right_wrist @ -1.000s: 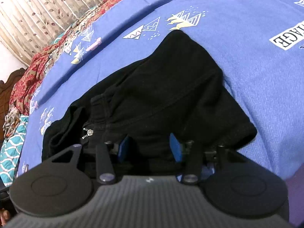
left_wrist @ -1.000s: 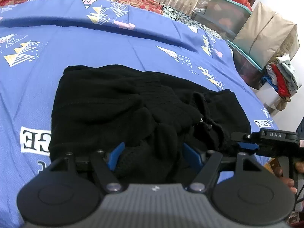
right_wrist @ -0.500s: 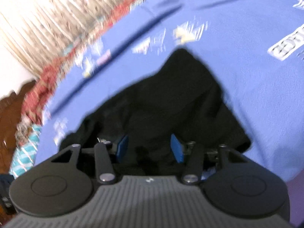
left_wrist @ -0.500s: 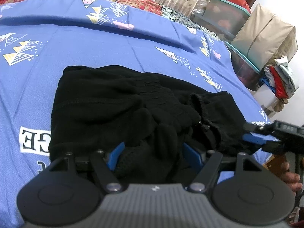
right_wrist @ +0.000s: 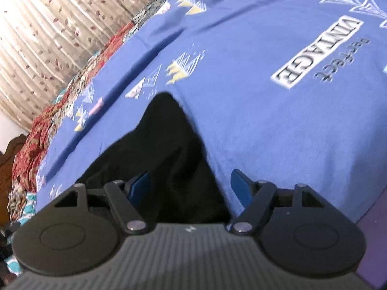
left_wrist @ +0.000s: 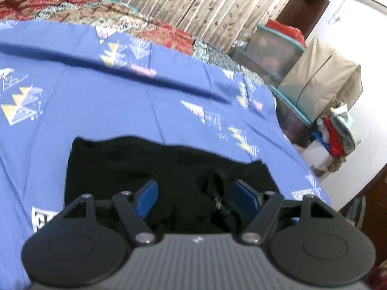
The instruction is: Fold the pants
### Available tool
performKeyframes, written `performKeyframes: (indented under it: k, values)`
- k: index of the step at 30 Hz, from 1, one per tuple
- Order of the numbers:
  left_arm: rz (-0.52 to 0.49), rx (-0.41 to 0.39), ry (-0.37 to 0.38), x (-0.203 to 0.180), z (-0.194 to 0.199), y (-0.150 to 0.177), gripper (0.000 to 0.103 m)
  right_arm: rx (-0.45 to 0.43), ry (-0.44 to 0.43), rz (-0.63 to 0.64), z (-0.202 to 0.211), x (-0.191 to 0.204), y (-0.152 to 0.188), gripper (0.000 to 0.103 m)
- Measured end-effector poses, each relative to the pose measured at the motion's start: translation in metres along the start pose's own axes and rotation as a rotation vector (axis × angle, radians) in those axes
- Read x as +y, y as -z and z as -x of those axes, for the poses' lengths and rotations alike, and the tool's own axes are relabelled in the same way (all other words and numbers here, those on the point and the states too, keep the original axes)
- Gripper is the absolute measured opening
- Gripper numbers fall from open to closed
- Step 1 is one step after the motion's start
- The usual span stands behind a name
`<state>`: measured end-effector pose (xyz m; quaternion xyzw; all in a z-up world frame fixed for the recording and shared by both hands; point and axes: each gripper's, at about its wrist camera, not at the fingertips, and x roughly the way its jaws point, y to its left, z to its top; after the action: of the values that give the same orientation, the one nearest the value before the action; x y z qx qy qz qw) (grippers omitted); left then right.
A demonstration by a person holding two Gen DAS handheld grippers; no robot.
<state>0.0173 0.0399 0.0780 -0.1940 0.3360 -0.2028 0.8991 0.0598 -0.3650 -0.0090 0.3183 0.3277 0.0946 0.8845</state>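
Note:
Black pants (left_wrist: 145,159) lie folded in a bundle on a blue printed bedsheet (left_wrist: 121,101). My left gripper (left_wrist: 196,193) hangs just above their near edge. Its jaws are opening, and its blue pads (left_wrist: 147,194) stand wide apart and clear of the cloth and drawstring below. In the right wrist view the pants (right_wrist: 164,130) taper to a point on the sheet (right_wrist: 266,120). My right gripper (right_wrist: 189,186) is at their near edge with its jaws opening. Its left pad (right_wrist: 140,184) is over the black cloth and its right pad (right_wrist: 239,188) over the bare sheet. Neither grips anything.
A leaf-print curtain (left_wrist: 193,2) and a red patterned quilt (left_wrist: 48,4) run along the bed's far side. Right of the bed stand plastic storage boxes (left_wrist: 273,53), a beige fabric case (left_wrist: 321,77) and a clothes pile (left_wrist: 336,133). A wooden headboard (right_wrist: 14,149) shows at far left.
My right gripper's jaws have spread off the cloth and it has slid right along the pants' edge, out of the left view. My left gripper has risen and tilted up.

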Motion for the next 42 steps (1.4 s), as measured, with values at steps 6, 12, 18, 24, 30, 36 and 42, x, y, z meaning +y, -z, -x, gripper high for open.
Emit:
performKeyframes:
  k: [6, 12, 18, 24, 30, 36, 42]
  values:
    - [-0.076, 0.042, 0.046, -0.034, -0.025, -0.026, 0.077, 0.024, 0.044, 0.139, 0.007, 0.031, 0.014, 0.021]
    - [-0.214, 0.180, 0.112, -0.100, -0.090, -0.043, 0.084, -0.039, -0.034, 0.442, 0.030, 0.099, 0.035, 0.020]
    - [-0.274, 0.291, 0.173, -0.153, -0.135, -0.029, 0.096, -0.052, -0.033, 0.646, 0.029, 0.133, 0.056, 0.020]
    - [-0.381, 0.301, 0.049, -0.168, -0.157, -0.007, 0.022, -0.083, -0.064, 0.685, 0.039, 0.137, 0.061, 0.020]
    - [-0.187, 0.226, 0.115, -0.117, -0.120, -0.034, 0.018, -0.067, -0.101, 0.604, 0.035, 0.125, 0.051, 0.038]
    - [0.042, 0.150, 0.159, -0.046, -0.075, -0.055, 0.018, -0.010, -0.243, 0.650, 0.030, 0.162, 0.049, 0.020]
    - [0.181, 0.029, 0.139, 0.025, -0.019, -0.068, 0.018, 0.043, -0.418, 0.796, 0.017, 0.240, 0.057, 0.019]
